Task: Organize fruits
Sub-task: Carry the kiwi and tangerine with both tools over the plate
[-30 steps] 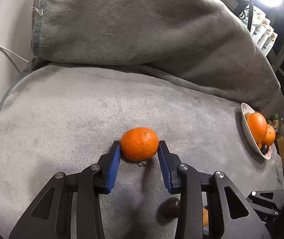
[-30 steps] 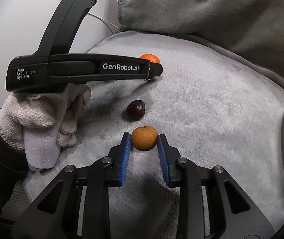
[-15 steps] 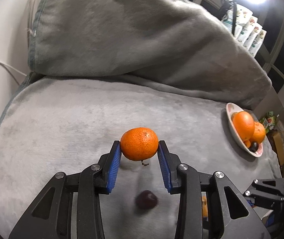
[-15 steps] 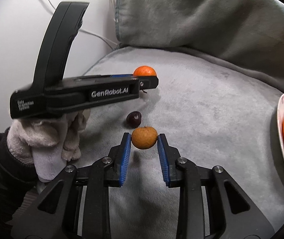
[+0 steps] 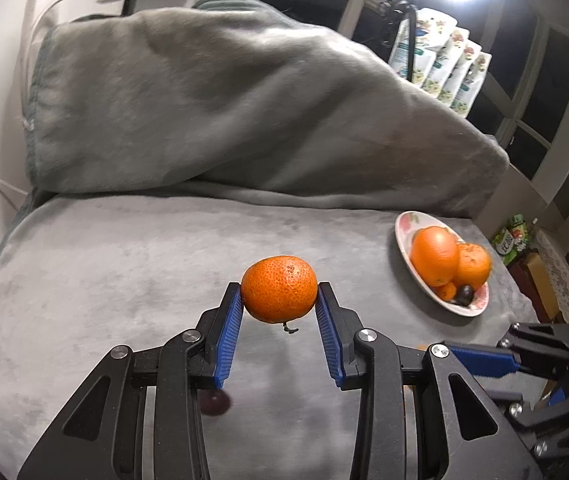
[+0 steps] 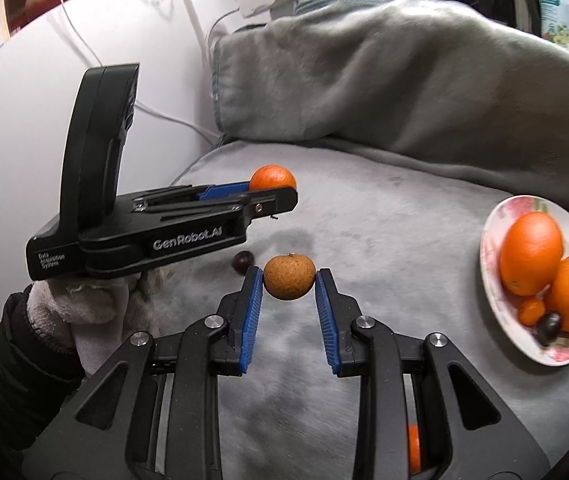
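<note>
while the left gripper (image 5: 280,300) clamps the tangerine (image 5: 279,289) and the right gripper (image 6: 289,286) clamps the brown fruit (image 6: 289,277) above the blanket (image 6: 364,208), carry both level to the plate (image 6: 492,224), releasing only inside its rim.

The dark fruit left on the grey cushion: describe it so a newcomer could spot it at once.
Start at the grey cushion, whose right edge carries the fruit plate. Near its left side, below the left gripper with its bright tangerine, lies one dark fruit. It is small, round, glossy, maroon-black and lies on the fabric, while the brownish tangerine beside it sits in the right gripper.
</note>
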The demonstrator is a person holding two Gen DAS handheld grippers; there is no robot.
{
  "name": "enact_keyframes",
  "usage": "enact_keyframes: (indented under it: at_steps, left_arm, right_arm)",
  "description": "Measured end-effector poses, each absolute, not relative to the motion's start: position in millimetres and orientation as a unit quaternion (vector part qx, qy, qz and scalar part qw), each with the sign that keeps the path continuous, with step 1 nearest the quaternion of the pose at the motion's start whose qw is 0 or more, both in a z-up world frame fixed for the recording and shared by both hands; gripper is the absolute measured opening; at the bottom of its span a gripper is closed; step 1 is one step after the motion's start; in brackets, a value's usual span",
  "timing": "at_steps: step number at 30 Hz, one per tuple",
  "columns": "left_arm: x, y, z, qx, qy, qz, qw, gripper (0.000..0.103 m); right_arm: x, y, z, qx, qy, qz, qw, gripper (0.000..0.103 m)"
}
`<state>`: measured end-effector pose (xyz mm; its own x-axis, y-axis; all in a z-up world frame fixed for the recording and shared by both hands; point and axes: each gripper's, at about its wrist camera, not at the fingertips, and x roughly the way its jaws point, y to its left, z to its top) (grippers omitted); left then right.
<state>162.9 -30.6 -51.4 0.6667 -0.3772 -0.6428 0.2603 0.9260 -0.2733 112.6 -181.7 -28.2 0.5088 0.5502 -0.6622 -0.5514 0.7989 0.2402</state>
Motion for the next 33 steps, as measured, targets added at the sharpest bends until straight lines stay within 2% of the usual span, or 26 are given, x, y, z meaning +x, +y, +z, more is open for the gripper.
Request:
enact_keyframes:
  at_steps: [17, 33]
  left_arm:
    - [160, -99, -31, -0.059, 0.354, -0.238, 0.902, 0.035]
    - [159, -168, -34, -0.032, 0.367, -0.294, 0.882, 0.035]
  right_arm:
    - [124, -286, -2, 0.028, 0.347, 0.239, 0.907, 0.029]
    - [176, -366, -7, 0.046, 0.352, 0.162, 0.921, 0.029]
